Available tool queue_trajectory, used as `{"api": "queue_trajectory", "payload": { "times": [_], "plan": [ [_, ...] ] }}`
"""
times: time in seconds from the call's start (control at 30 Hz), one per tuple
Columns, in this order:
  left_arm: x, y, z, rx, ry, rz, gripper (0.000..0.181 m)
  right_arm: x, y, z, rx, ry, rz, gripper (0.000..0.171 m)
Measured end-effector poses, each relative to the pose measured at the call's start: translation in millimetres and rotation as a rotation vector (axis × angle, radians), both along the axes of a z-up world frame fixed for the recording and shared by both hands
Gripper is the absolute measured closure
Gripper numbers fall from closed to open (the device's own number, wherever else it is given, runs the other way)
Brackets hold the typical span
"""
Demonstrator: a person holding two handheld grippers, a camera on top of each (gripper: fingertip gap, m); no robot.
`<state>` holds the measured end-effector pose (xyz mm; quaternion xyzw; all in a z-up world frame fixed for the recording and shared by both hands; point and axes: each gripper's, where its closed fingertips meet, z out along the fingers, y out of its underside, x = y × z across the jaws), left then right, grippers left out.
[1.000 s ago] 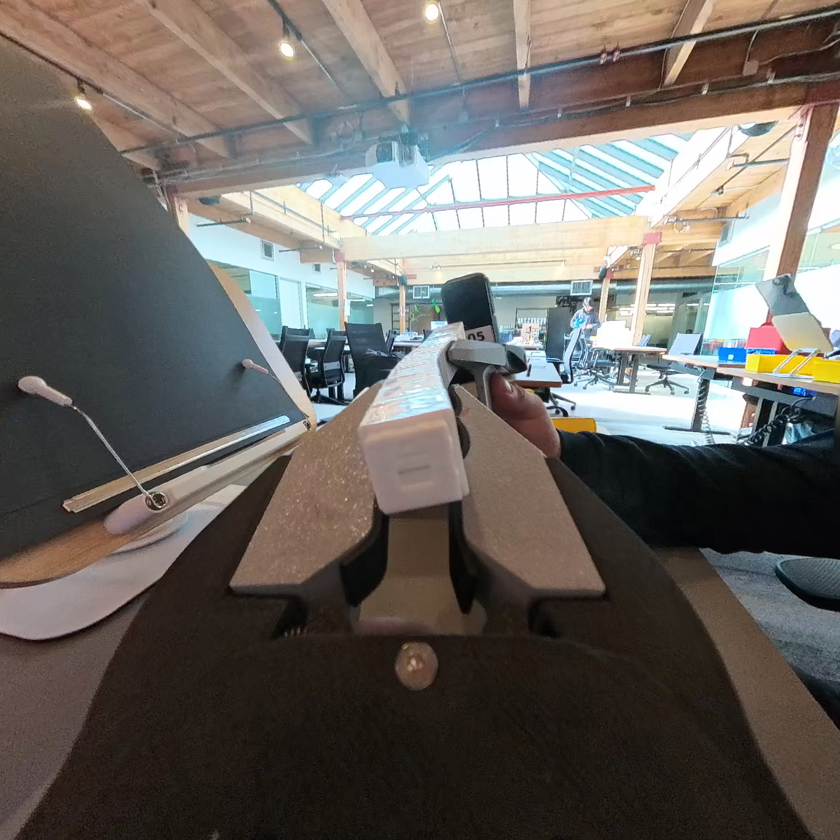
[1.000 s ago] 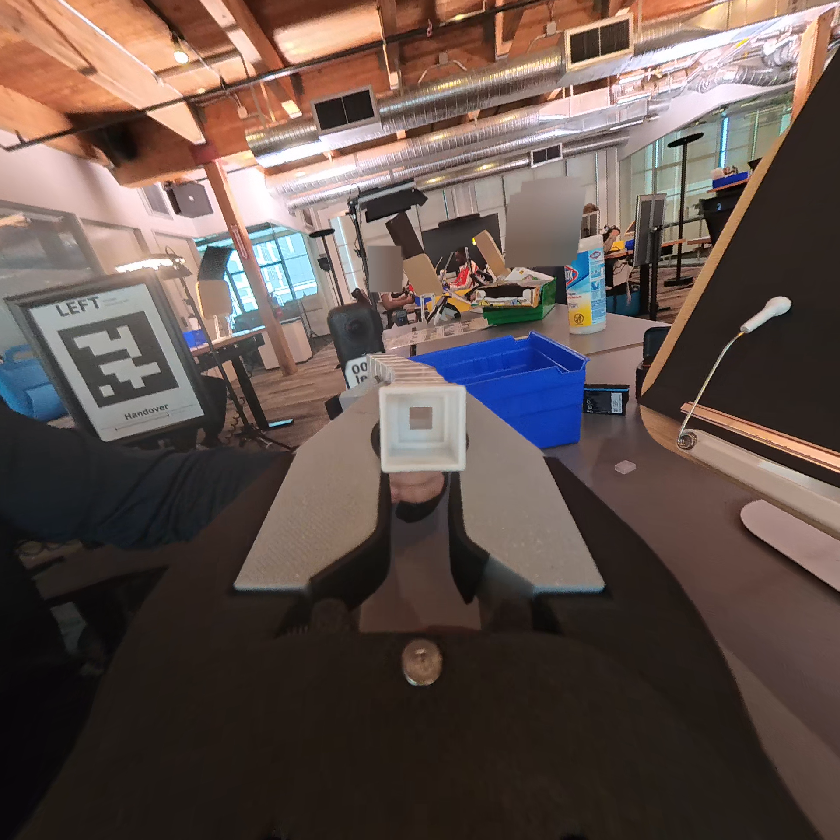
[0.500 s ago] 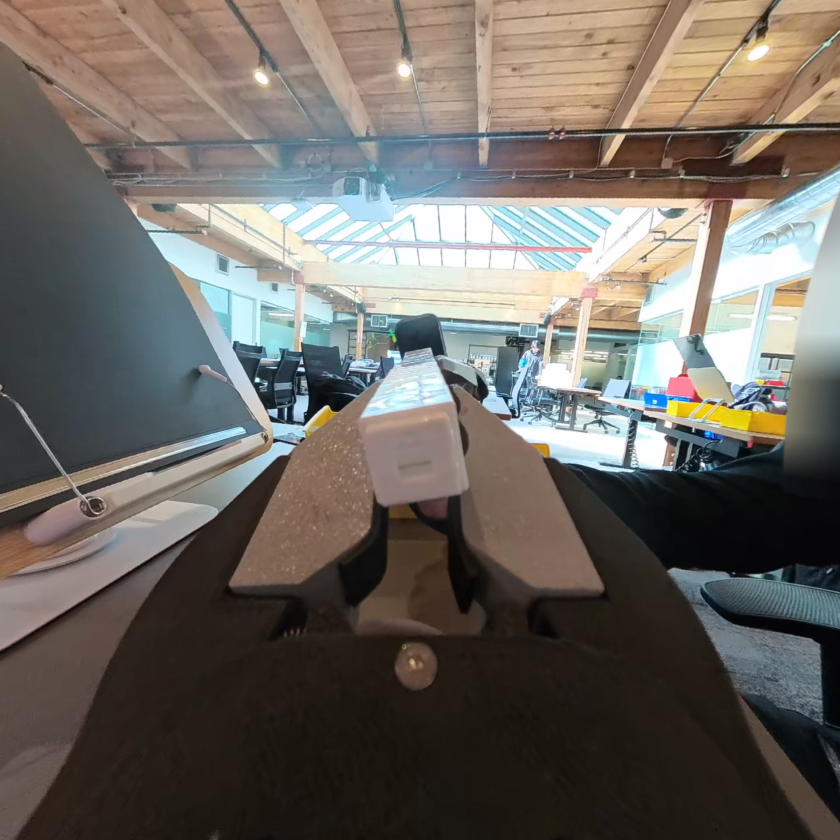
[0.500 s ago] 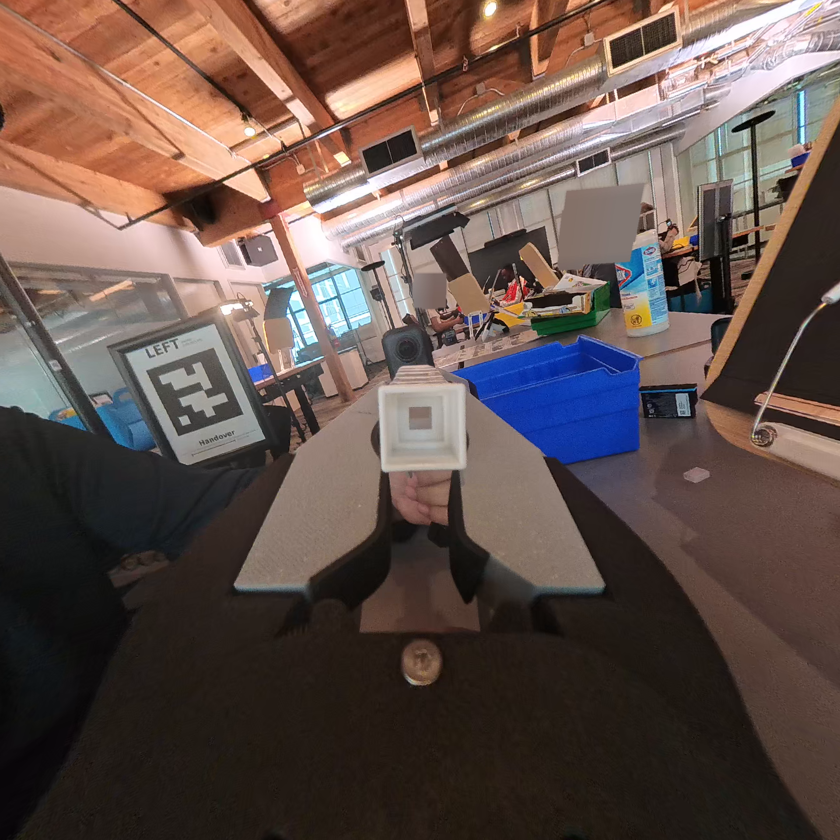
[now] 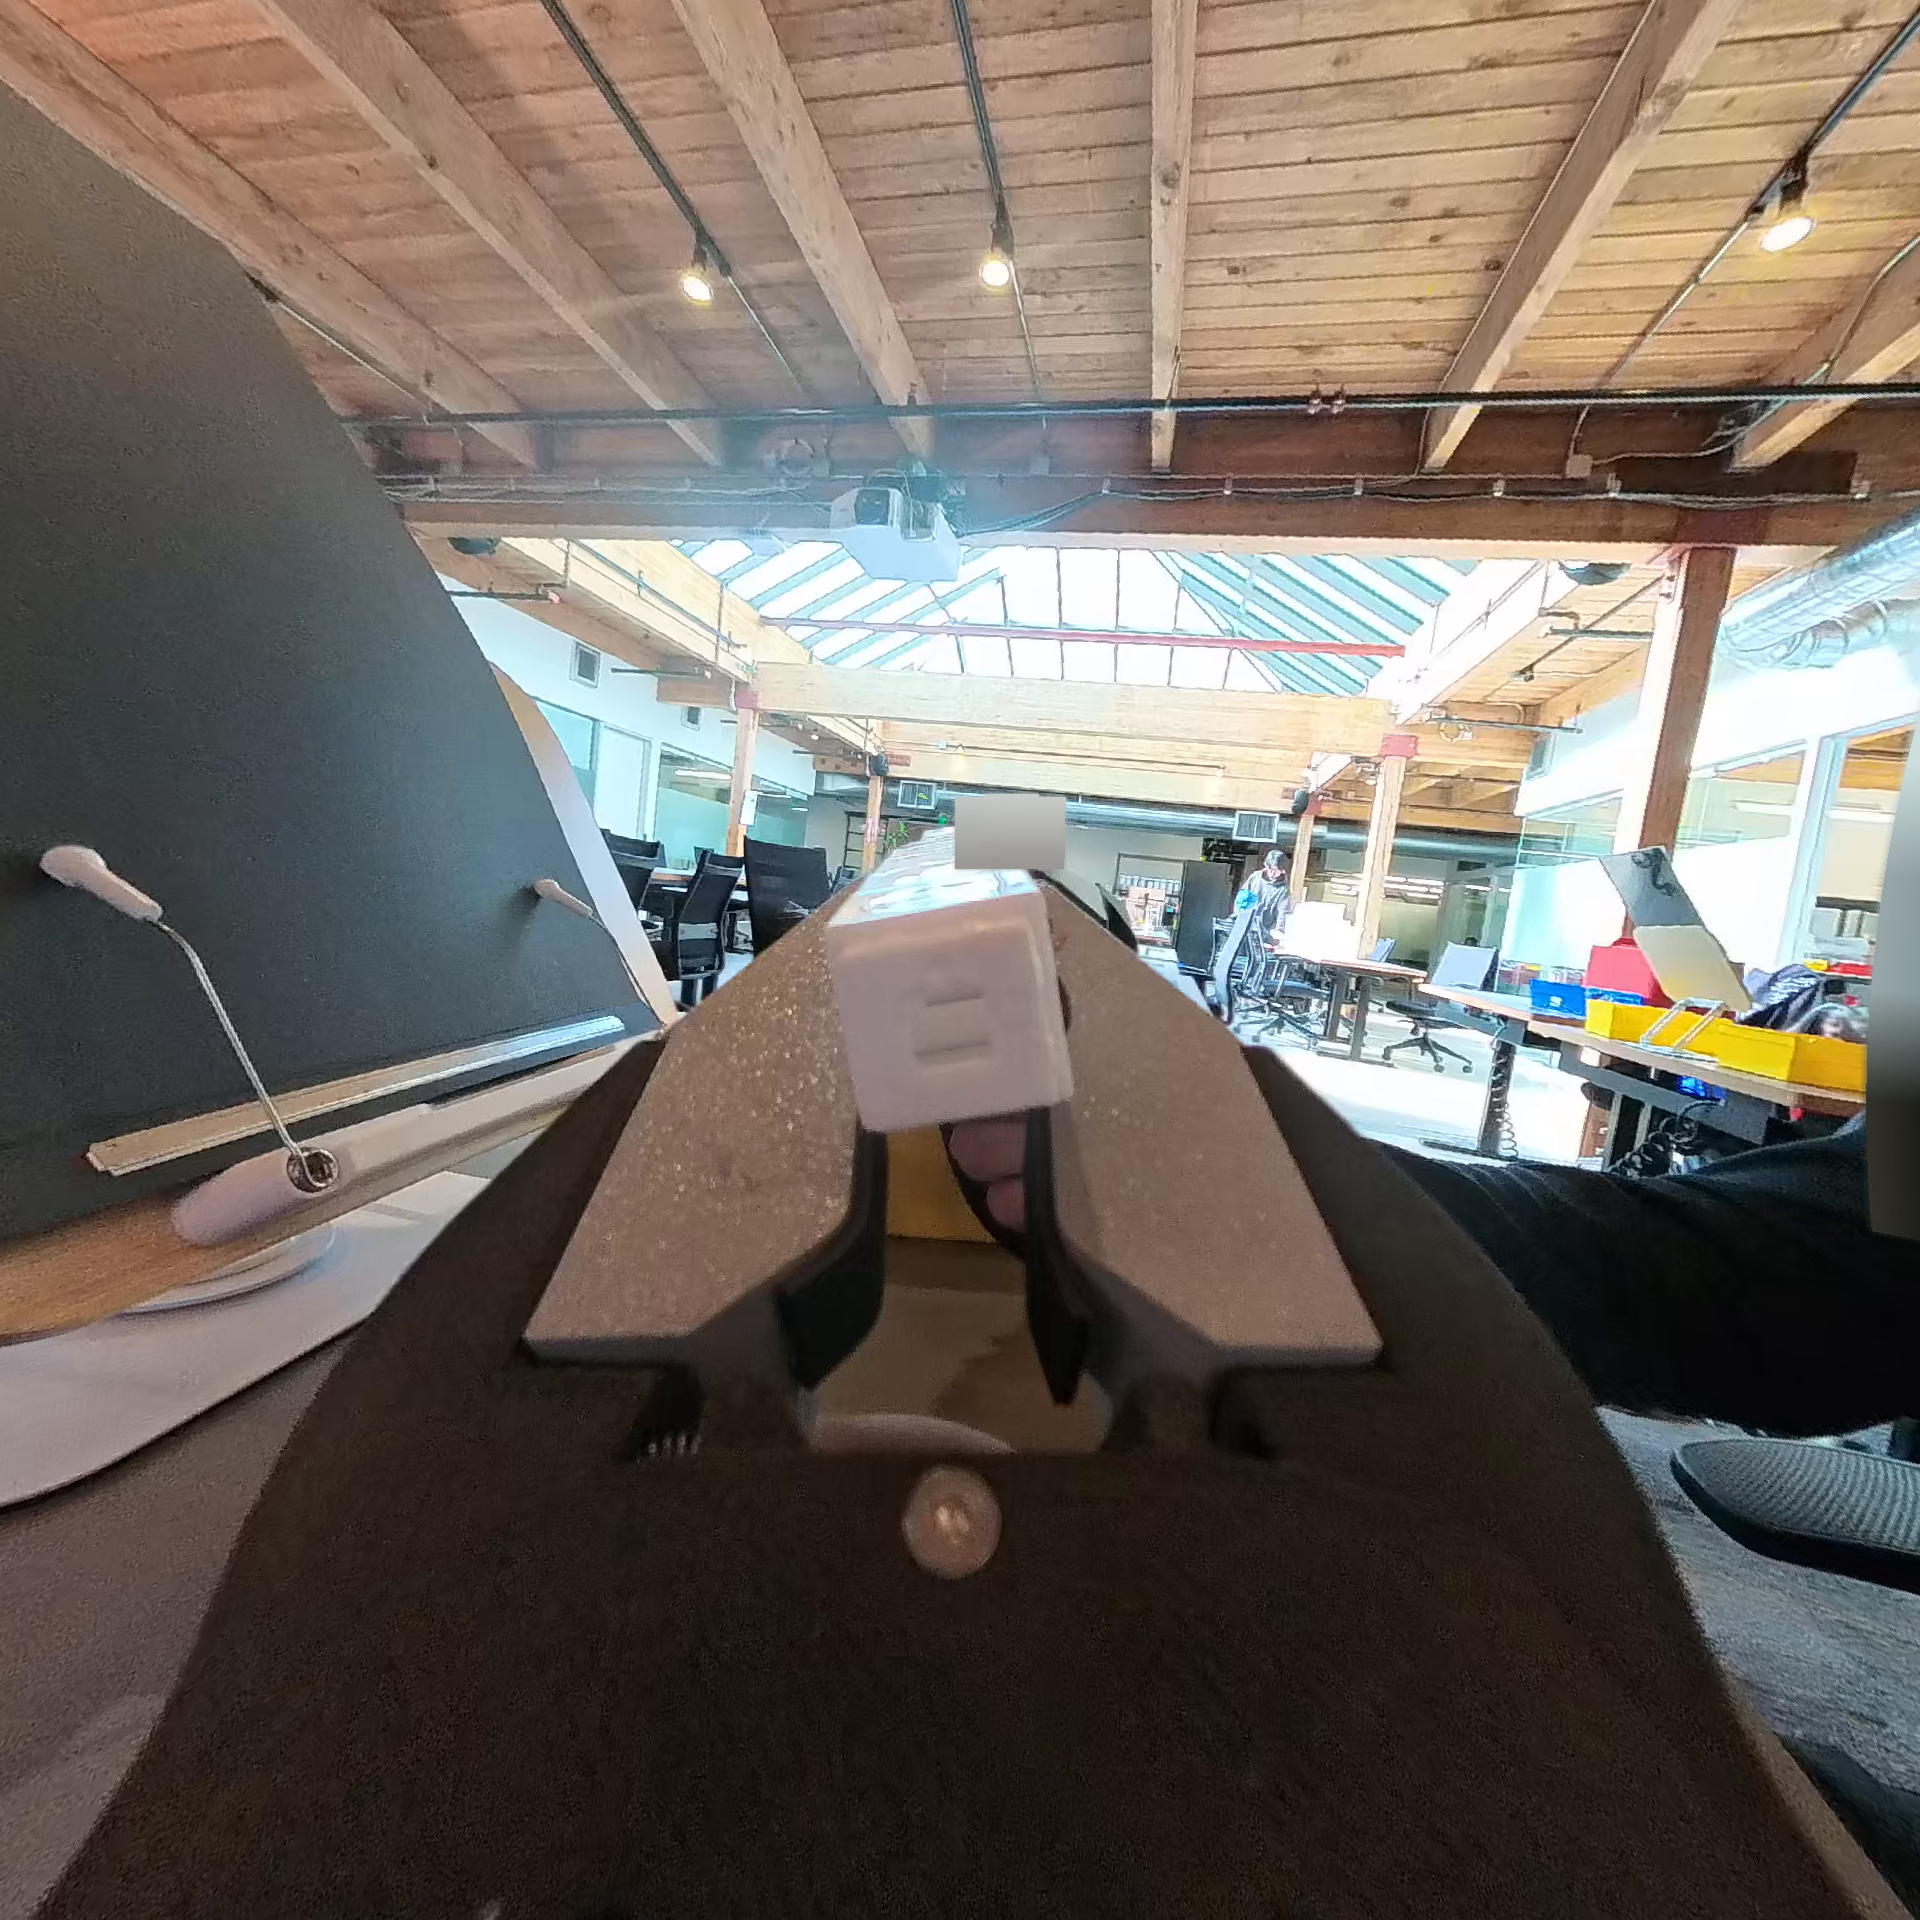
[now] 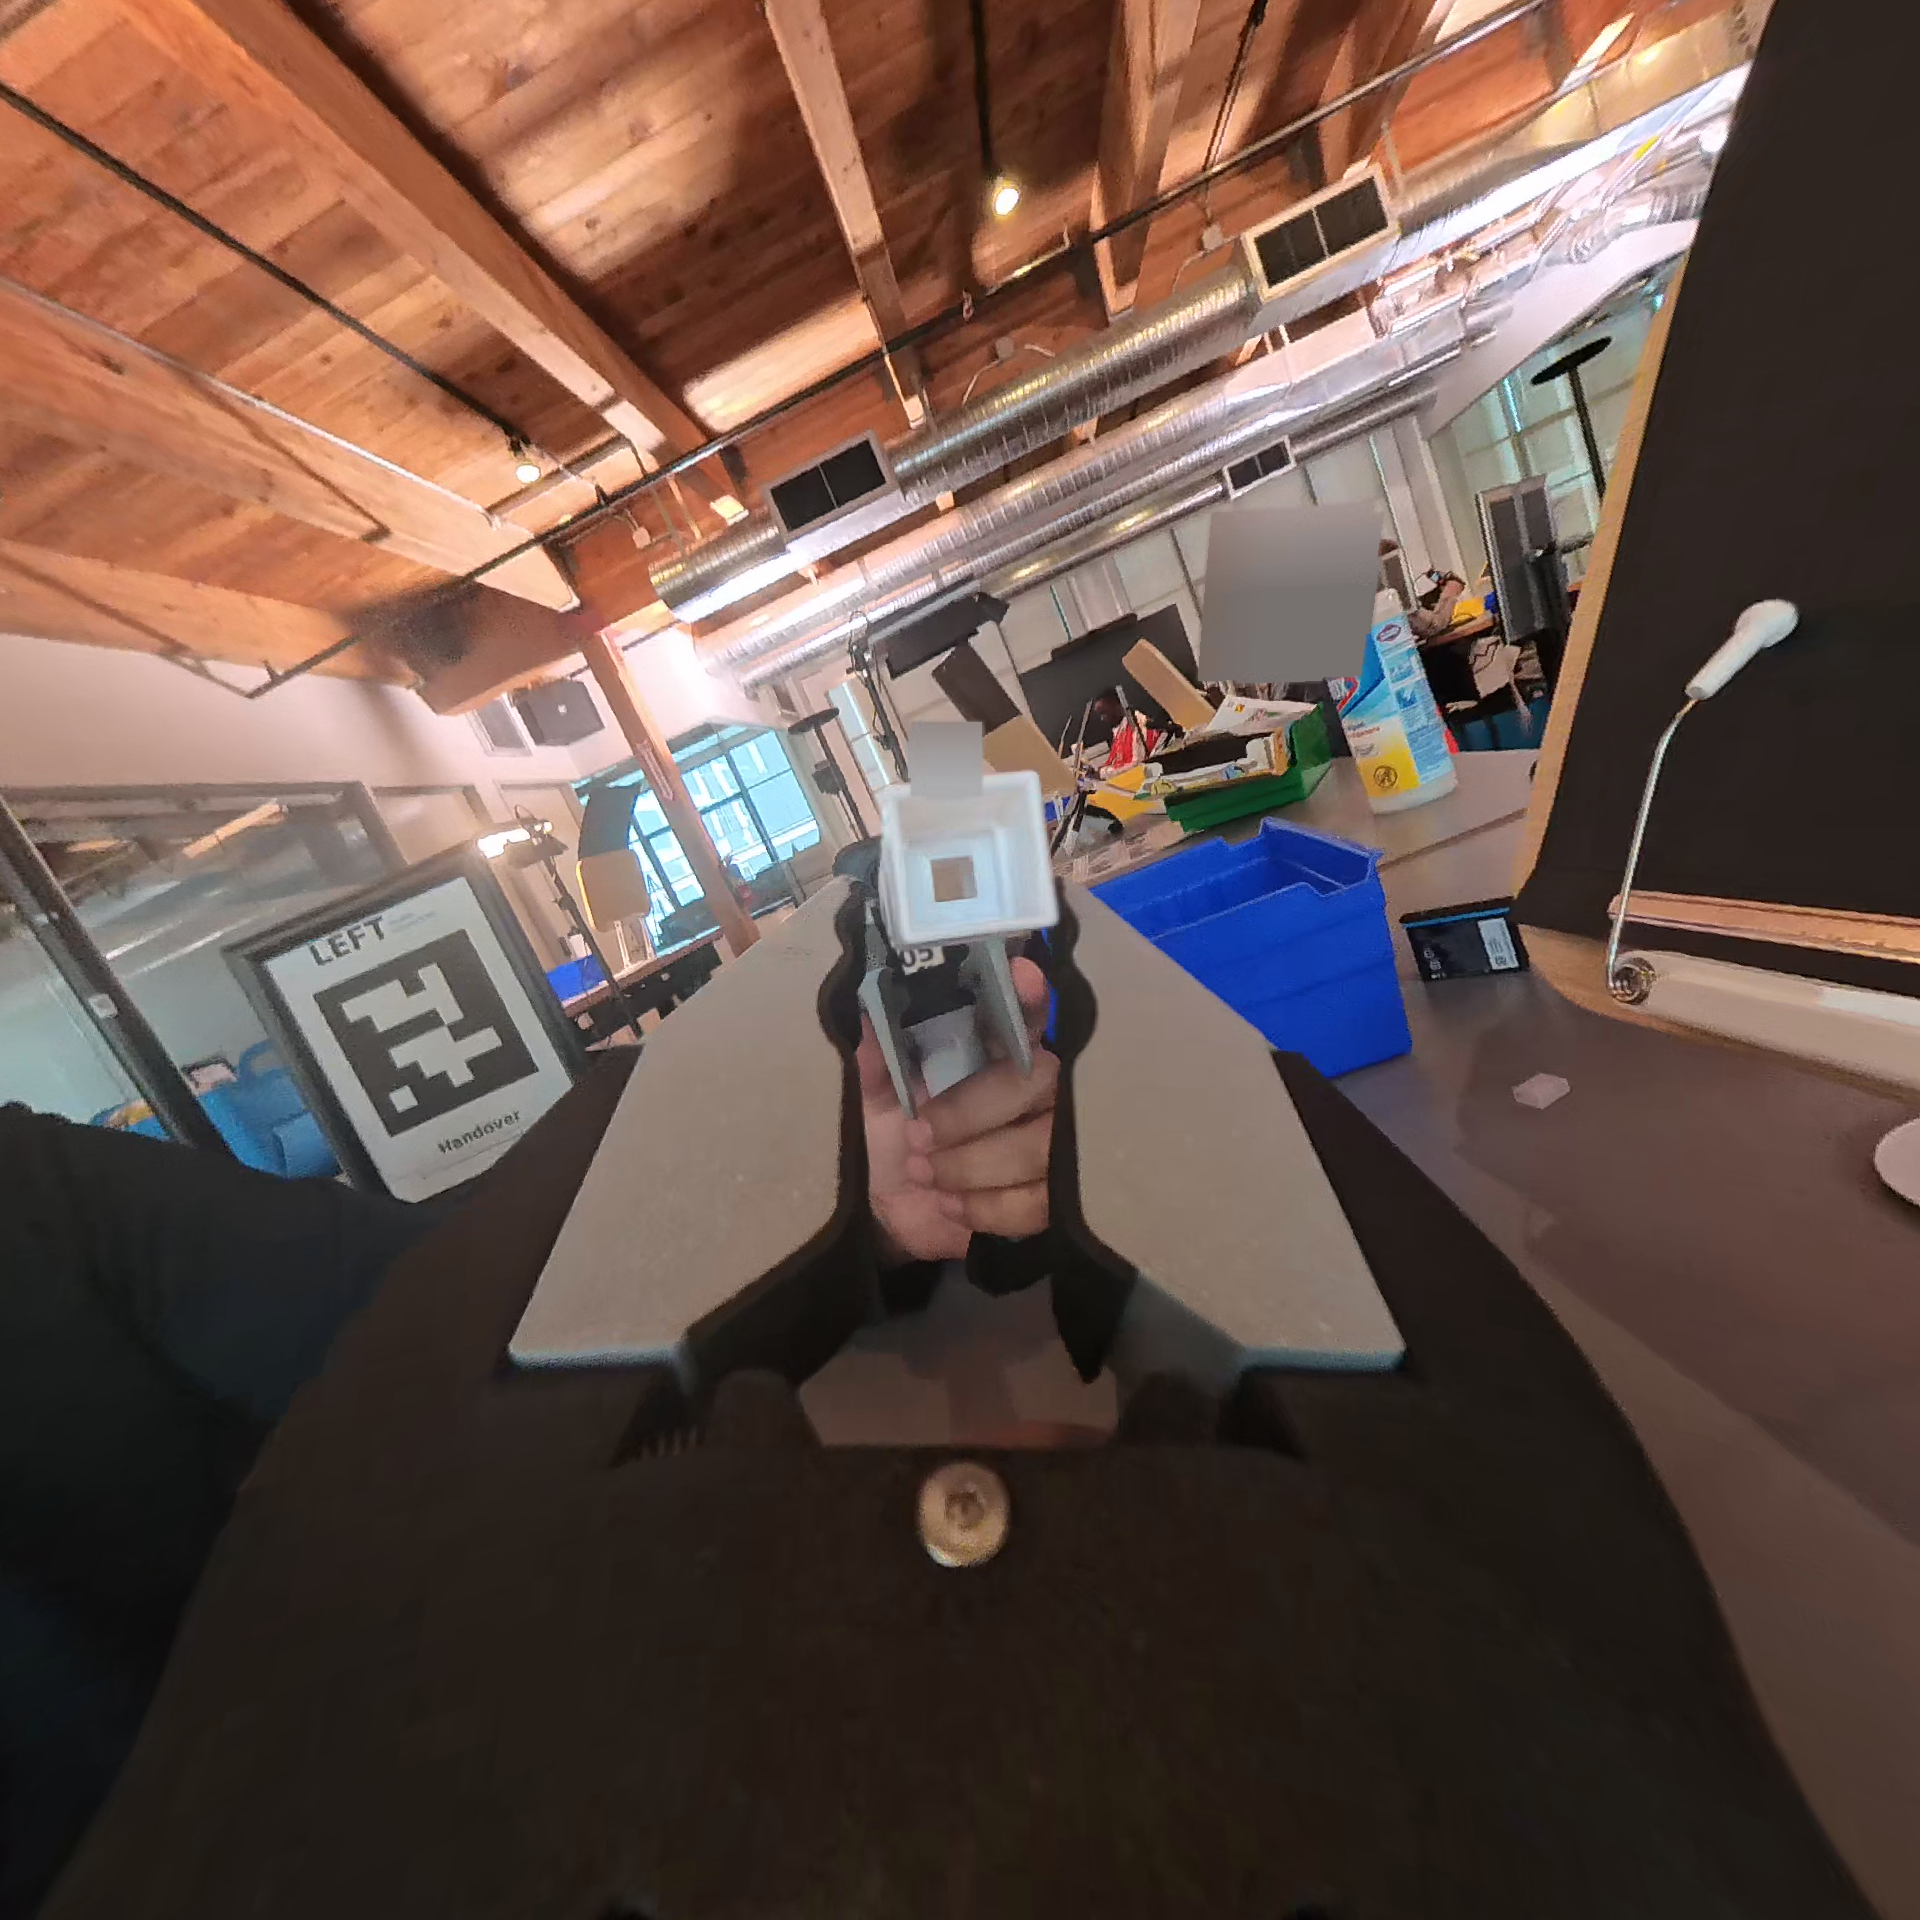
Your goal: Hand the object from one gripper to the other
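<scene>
White and square, the plastic bar [image 5: 951, 1023] sits between the 2 fingers of the left gripper [image 5: 951, 935]. They are clamped tight on it, 1 finger on each side. The bar points away from the camera, with its near end tipped a little. Under the bar, a bit of a hand [image 5: 992, 1169] shows in the gap between the fingers. To the right of the bar is a black sleeve [image 5: 1662, 1268]. To the left of the bar stands a big black board [image 5: 208, 727] with thin wire clips.

In the right wrist view, the hollow end of the bar [image 6: 966, 868] faces the camera, up by the tips of the right gripper [image 6: 951, 914]. There seems to be a thin gap on each side of the bar, so the right gripper looks let go, but the view is tight there. Just below the bar is the grey left gripper [image 6: 940, 1029], and a hand [image 6: 956, 1164] is wrapped around its handle. To the right of the bar, a blue bin [image 6: 1278, 956] sits on the grey table [image 6: 1558, 1195], with a small black box [image 6: 1465, 940] just past it. To the left of the bar stands a framed sign [image 6: 416, 1029] with a black and white block pattern.
</scene>
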<state>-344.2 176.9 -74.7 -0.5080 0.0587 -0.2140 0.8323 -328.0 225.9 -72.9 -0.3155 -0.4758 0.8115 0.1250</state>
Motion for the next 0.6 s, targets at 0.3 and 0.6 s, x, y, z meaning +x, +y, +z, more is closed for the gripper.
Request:
{"api": "queue_trajectory", "payload": {
  "times": [0.3,0.6],
  "plan": [
    [5.7,-1.9,-0.1,-0.001,0.026,-0.023,0.16,7.3,-11.4,-2.5,0.074,0.039,0.04,0.152],
    [3.6,1.6,-2.9,-0.021,-0.006,-0.032,0.16,5.1,-8.3,-2.5,0.046,0.031,0.028,0.152]
  ]
}}
